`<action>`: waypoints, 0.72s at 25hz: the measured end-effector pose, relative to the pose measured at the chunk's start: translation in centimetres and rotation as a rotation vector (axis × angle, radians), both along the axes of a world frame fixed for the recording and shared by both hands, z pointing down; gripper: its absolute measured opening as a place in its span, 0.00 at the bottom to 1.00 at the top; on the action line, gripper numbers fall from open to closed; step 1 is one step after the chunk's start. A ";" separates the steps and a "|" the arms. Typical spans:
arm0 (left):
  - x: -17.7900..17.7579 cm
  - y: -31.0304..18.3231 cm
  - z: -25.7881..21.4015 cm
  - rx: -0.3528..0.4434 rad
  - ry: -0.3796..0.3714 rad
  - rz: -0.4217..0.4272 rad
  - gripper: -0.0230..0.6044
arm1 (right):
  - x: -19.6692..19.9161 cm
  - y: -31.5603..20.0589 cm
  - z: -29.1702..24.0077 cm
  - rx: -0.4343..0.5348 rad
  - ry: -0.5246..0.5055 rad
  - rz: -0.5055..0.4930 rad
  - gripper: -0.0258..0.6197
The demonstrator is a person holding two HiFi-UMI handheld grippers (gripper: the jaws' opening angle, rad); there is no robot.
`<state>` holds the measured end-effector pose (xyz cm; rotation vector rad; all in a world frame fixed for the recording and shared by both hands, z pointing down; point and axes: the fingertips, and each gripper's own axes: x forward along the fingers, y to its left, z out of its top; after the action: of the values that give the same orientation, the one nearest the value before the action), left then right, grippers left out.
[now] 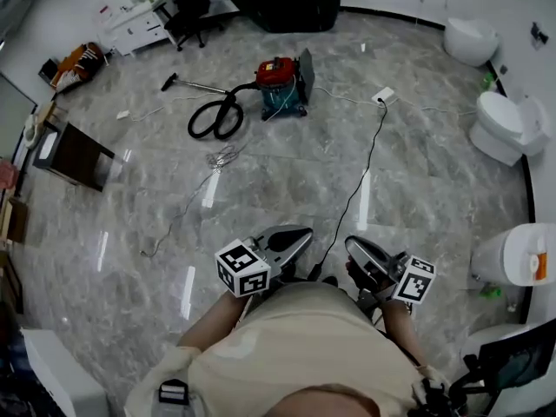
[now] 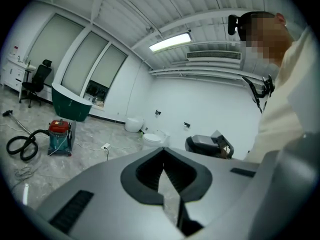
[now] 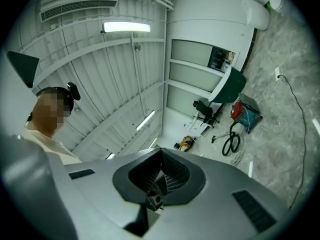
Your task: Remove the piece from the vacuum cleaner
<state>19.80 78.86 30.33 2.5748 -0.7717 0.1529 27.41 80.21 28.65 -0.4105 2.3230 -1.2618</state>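
Two grey handheld grippers, left gripper (image 1: 298, 234) and right gripper (image 1: 353, 247), both closed and empty, are hovering at the person's waist, with the red-and-teal canister vacuum cleaner (image 1: 280, 82) sitting well apart across the grey marble floor (image 1: 287, 172), apparently untouched.
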 end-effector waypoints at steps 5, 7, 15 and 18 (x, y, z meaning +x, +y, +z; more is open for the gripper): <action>0.3 -1.2 0.3 0.000 -0.024 -0.017 0.04 | -0.1 -0.9 -0.5 0.038 0.017 -0.034 0.04; 0.3 -2.1 0.5 0.000 -0.023 -0.022 0.04 | 0.2 -1.2 -0.5 0.043 0.021 -0.032 0.04; -1.8 -6.9 2.1 -0.023 0.009 -0.009 0.04 | -0.7 -4.3 -0.7 0.090 0.108 0.023 0.04; -3.2 -9.9 1.8 -0.014 0.024 0.005 0.04 | -2.1 -6.9 -0.9 0.076 0.128 0.035 0.04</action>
<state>16.56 69.00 32.16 2.5610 -0.7528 0.1276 25.28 73.29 27.72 -0.5175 2.4509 -1.1582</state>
